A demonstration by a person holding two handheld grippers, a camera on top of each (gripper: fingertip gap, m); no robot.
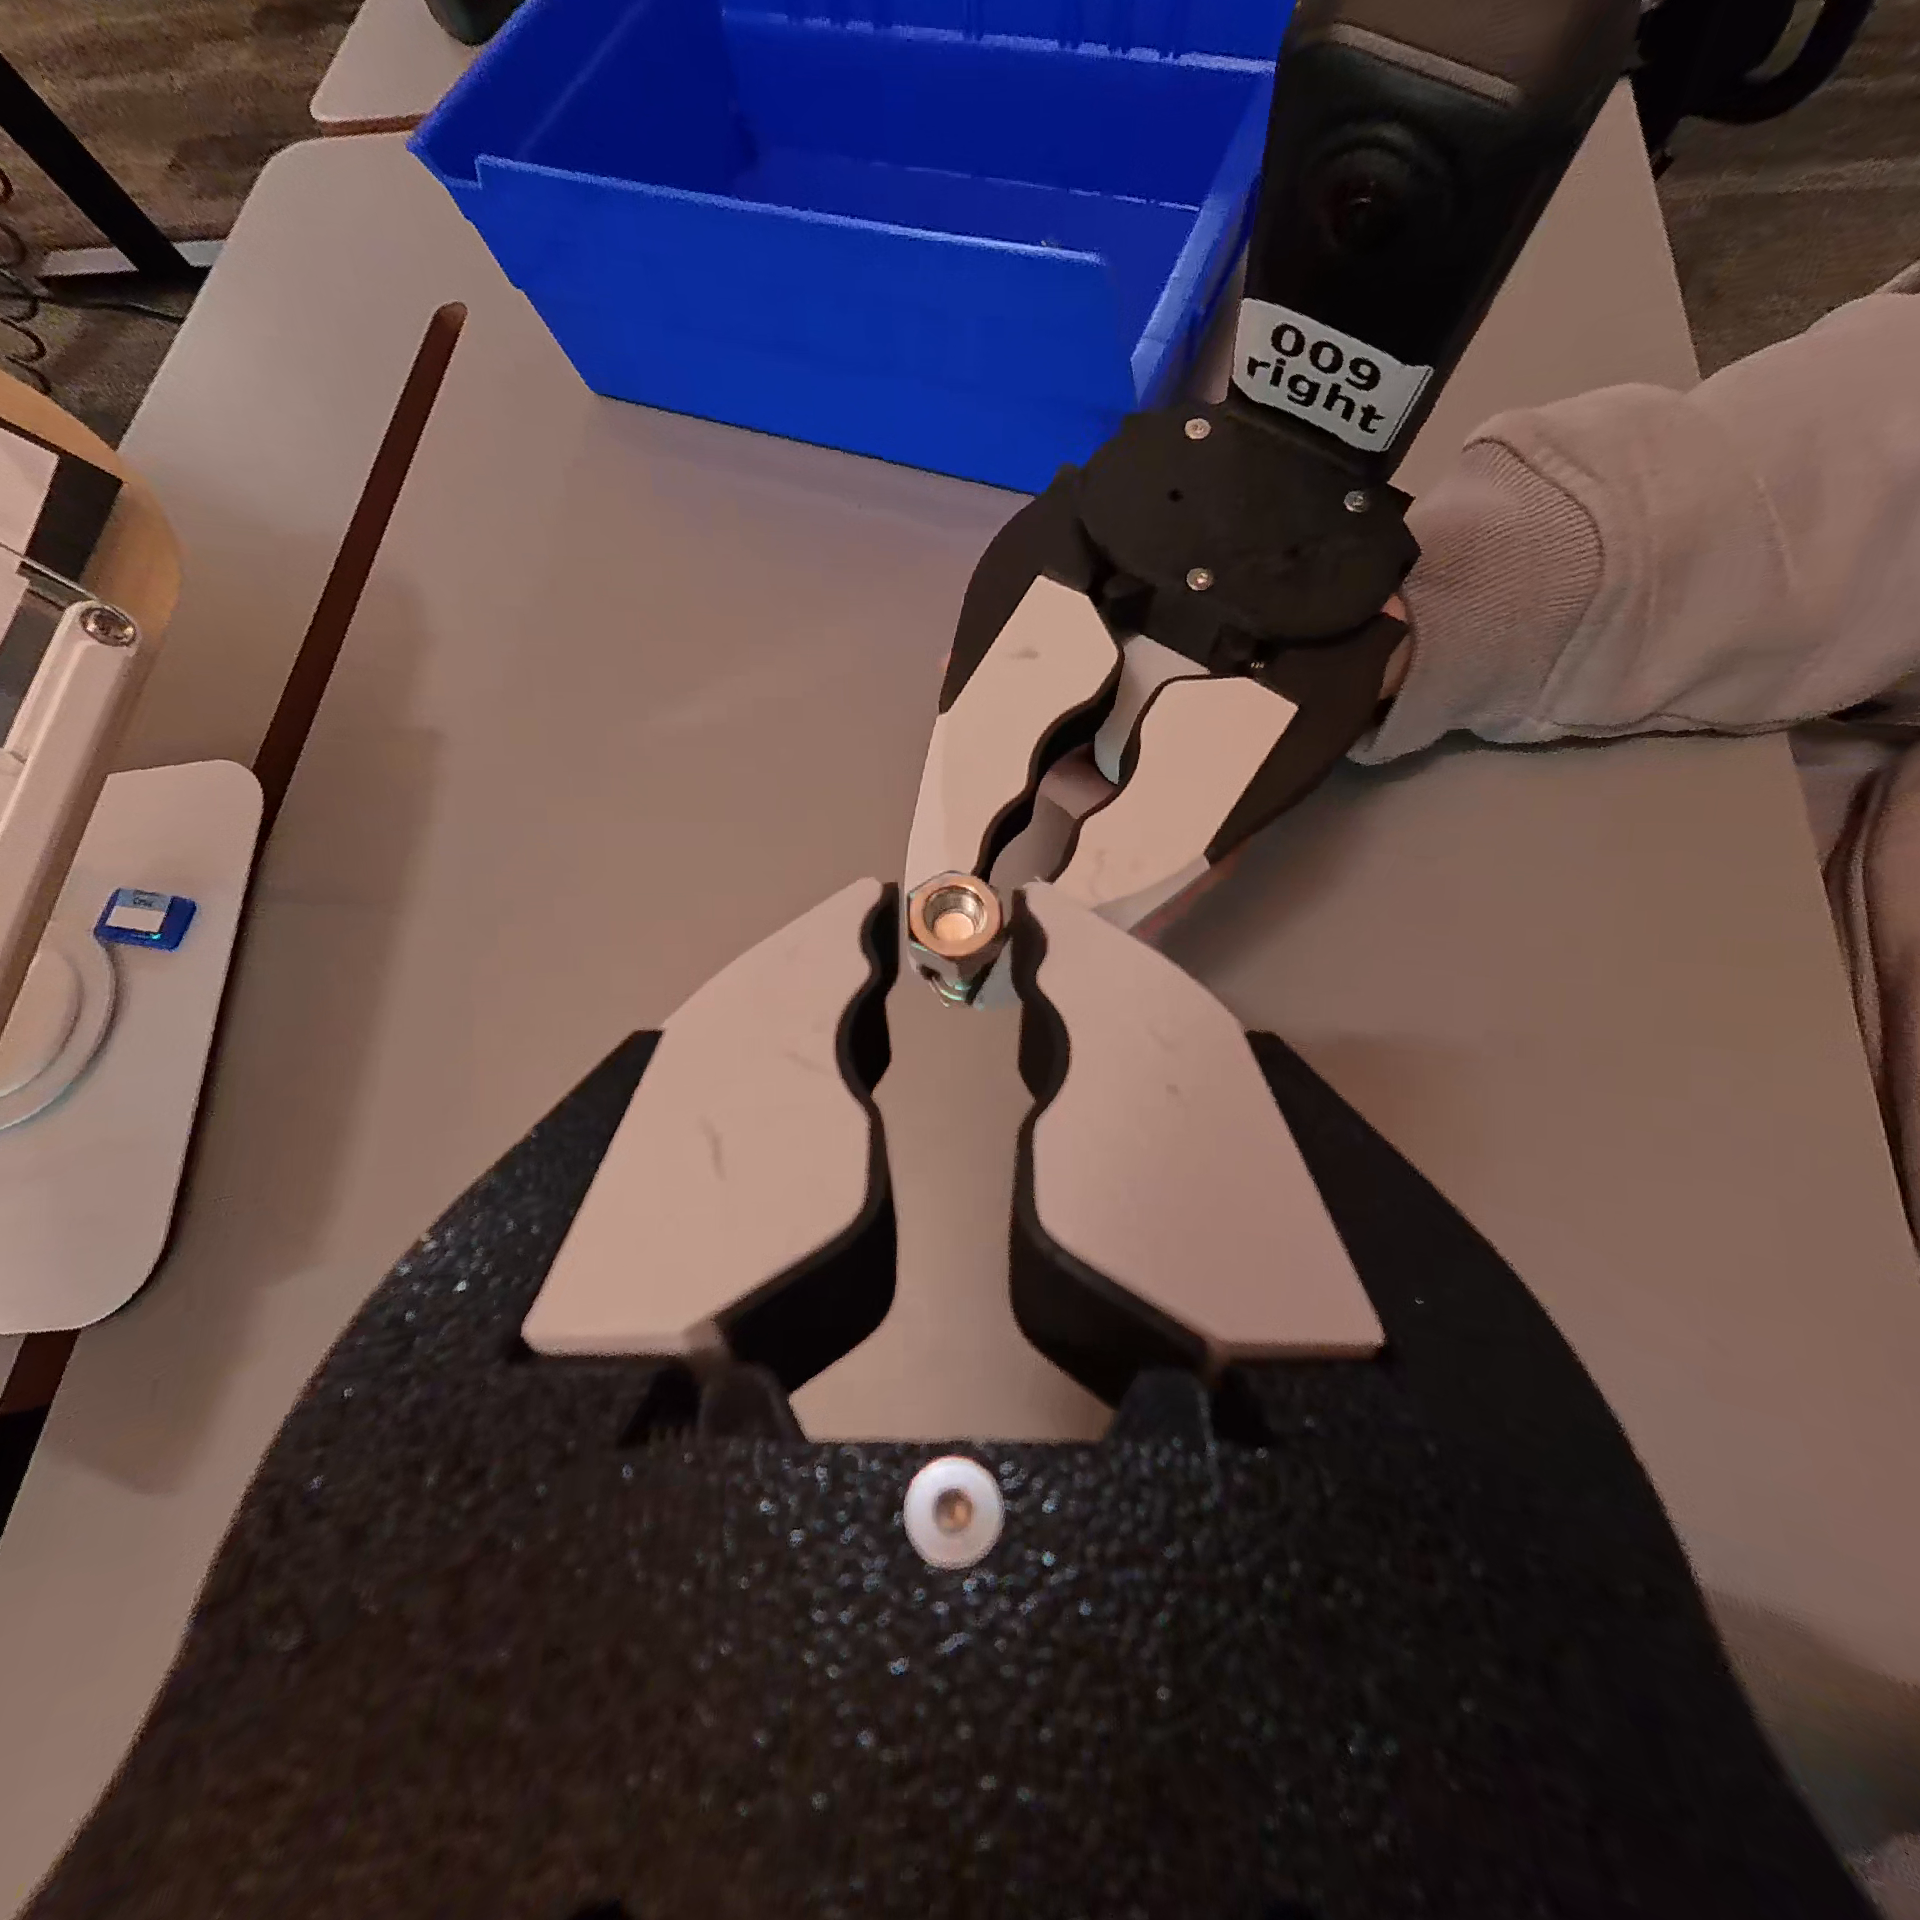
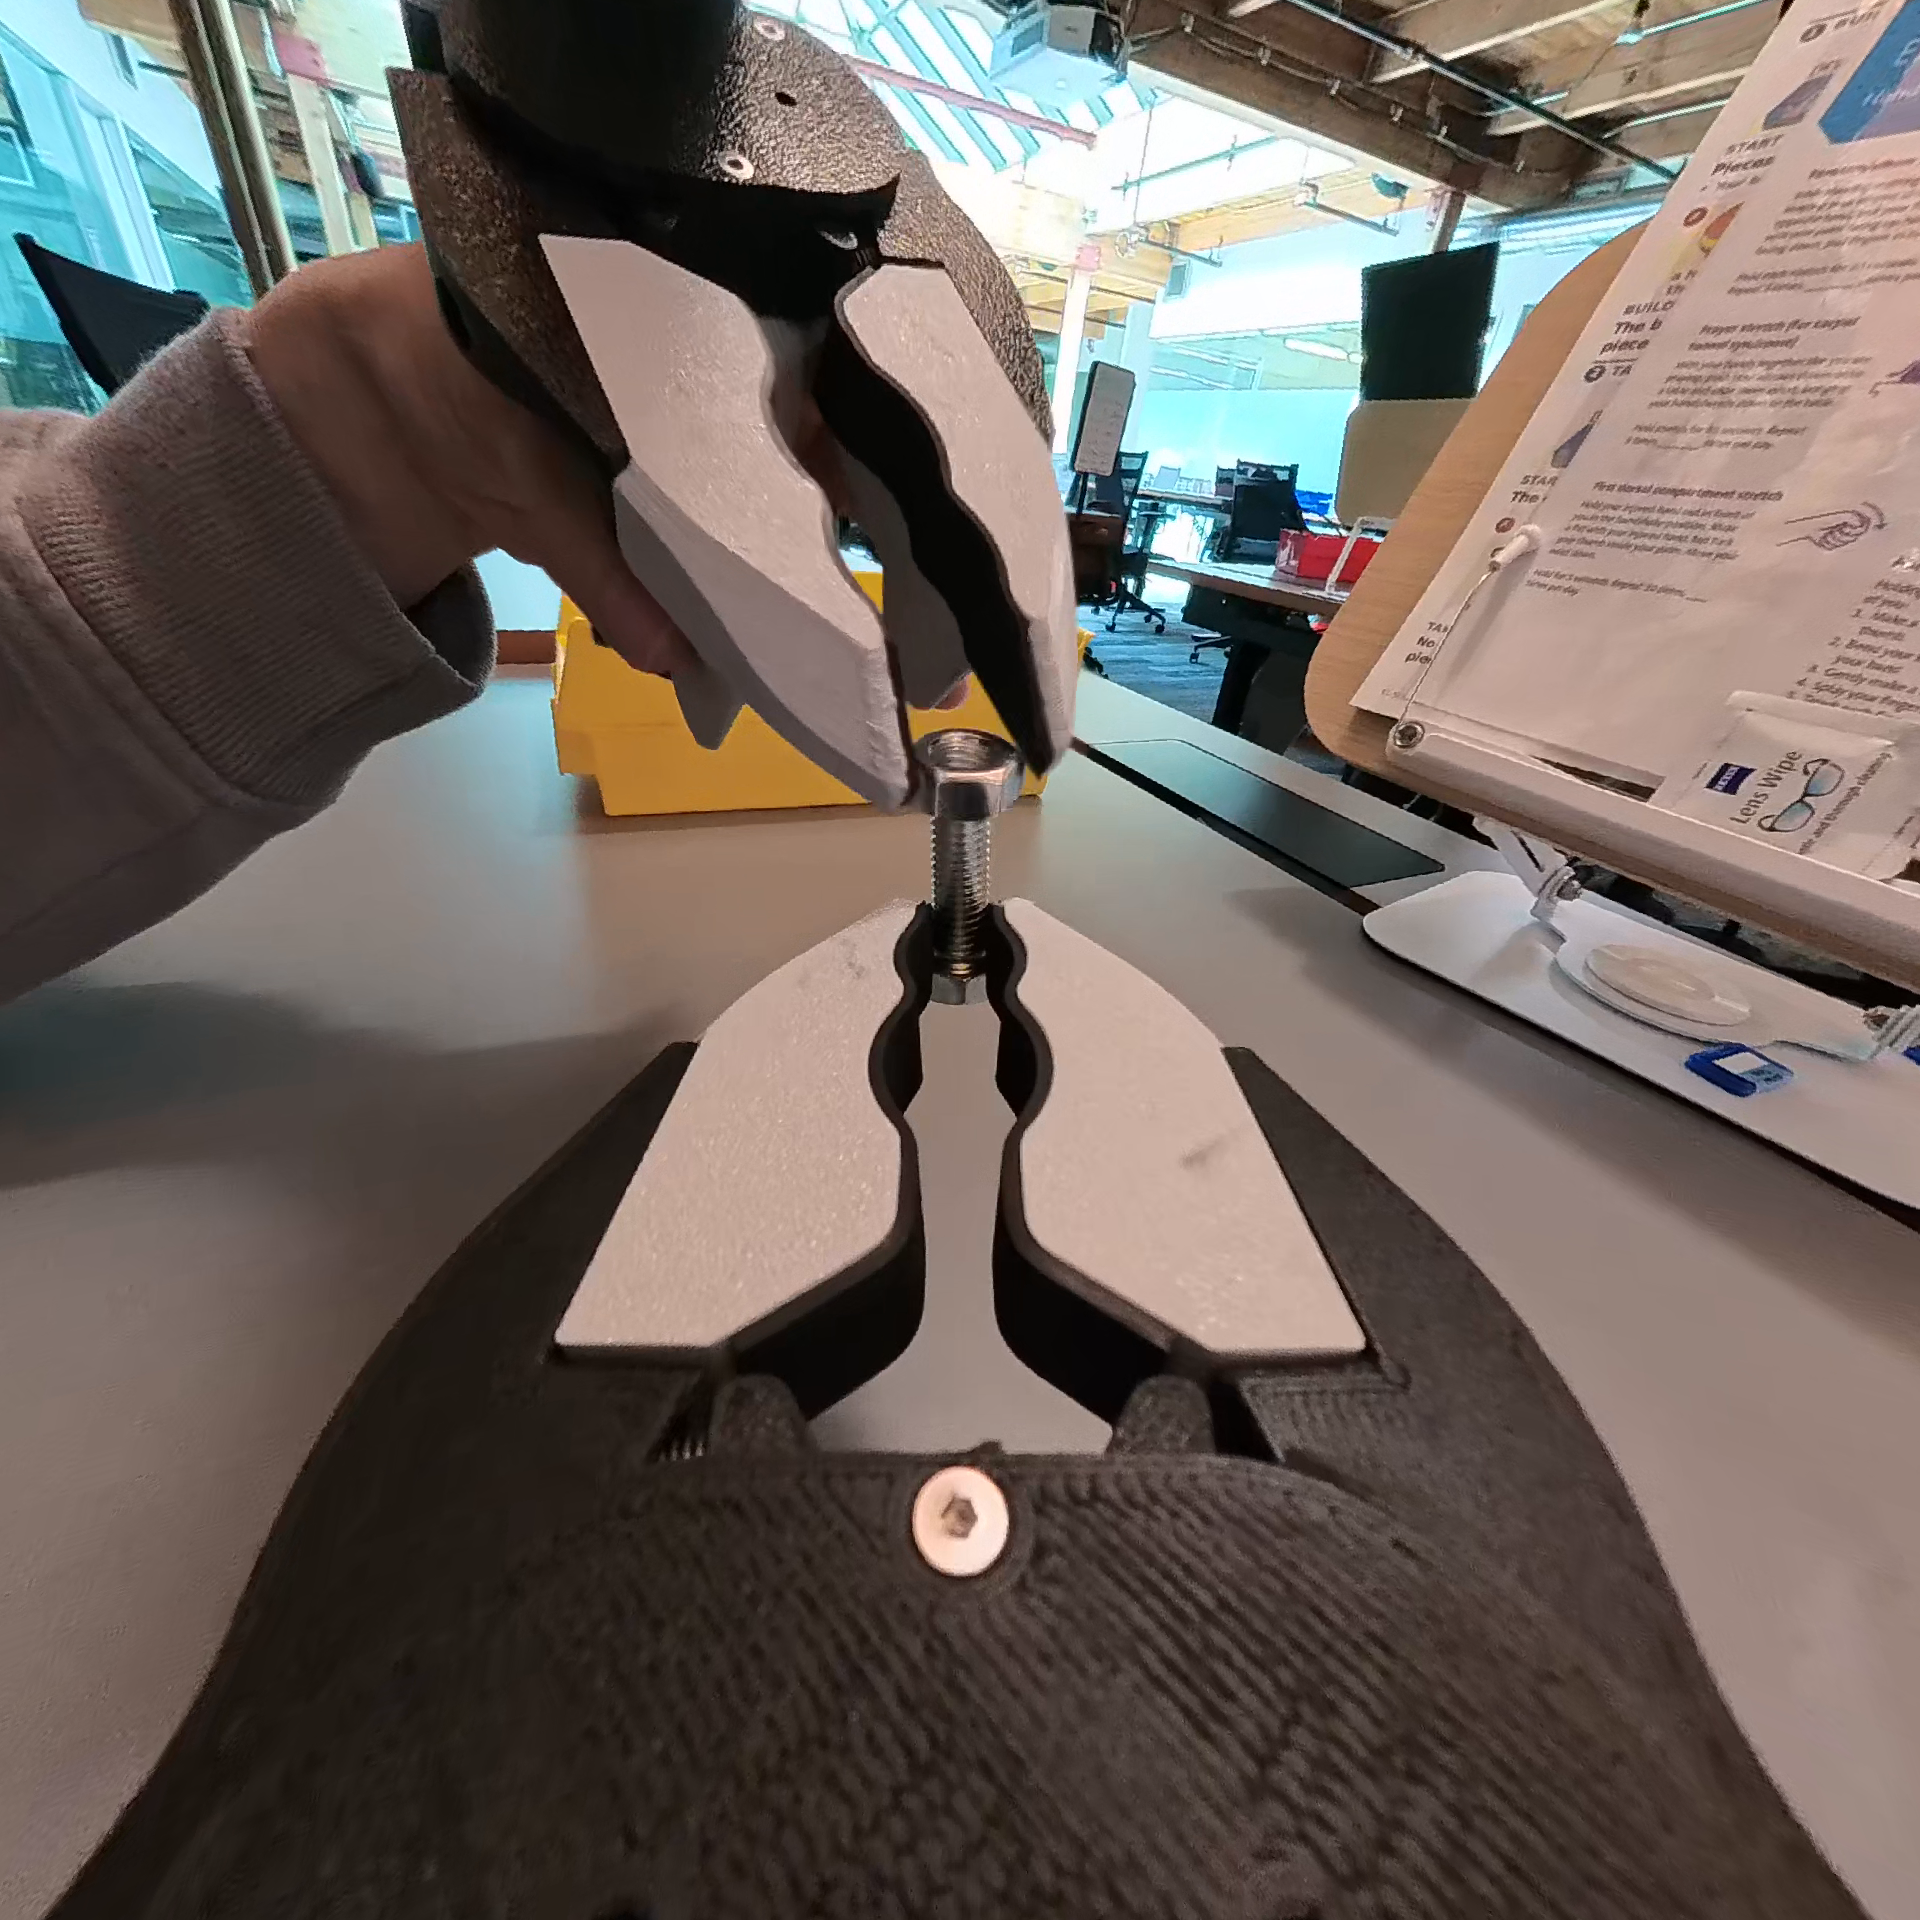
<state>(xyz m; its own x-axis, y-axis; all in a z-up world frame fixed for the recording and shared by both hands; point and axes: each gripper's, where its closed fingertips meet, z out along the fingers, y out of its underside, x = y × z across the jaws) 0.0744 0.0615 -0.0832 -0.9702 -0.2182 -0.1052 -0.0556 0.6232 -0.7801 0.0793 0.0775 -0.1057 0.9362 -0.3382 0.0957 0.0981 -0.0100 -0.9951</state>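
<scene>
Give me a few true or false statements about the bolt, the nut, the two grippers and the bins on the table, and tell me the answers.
1. The bolt stands upright with the nut on its top end. True.
2. The right gripper is wide open, well clear of the bolt. False: its fingertips are closed on the lower part of the threaded shaft, just above the head.
3. The nut lies flat on the table. False: it sits on the bolt, between the fingertips of the left gripper.
4. A blue bin stands beyond the grippers in the left wrist view. True.
5. The bin behind the bolt in the right wrist view is red. False: it is a yellow bin.
</scene>
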